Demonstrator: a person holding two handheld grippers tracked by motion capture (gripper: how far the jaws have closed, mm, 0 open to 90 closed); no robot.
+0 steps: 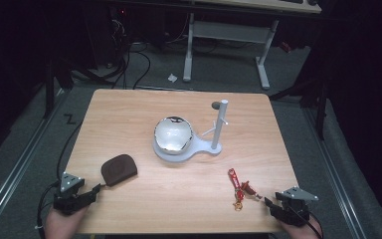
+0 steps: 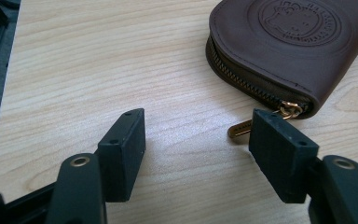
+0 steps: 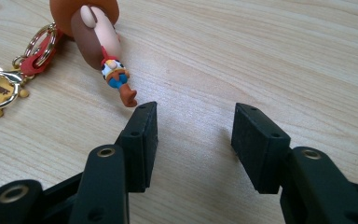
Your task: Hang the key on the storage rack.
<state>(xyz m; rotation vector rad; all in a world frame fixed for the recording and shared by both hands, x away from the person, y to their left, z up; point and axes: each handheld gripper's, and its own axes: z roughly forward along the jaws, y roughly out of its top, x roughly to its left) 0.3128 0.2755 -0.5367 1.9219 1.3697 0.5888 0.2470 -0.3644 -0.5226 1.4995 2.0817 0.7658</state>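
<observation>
A brown zip pouch [image 1: 119,169] lies on the wooden table [image 1: 129,114] at the front left. Up close the pouch [image 2: 289,42] has an embossed round mark and a gold zip pull [image 2: 242,129]. My left gripper [image 1: 95,190] rests at the front left corner, open, with its right pad beside the zip pull and nothing between the jaws [image 2: 196,140]. A keychain [image 1: 238,186] with a red strap and a small figure lies at the front right. The figure [image 3: 103,51] ends just left of my right gripper [image 3: 193,135], which is open over bare wood at the front right corner [image 1: 267,201].
A shiny metal bowl [image 1: 173,134] sits on a white base [image 1: 199,148] with an upright white post [image 1: 220,122] mid-table. A small dark round thing [image 1: 215,105] lies behind the post. Beyond the table are a desk frame [image 1: 226,45] and floor cables.
</observation>
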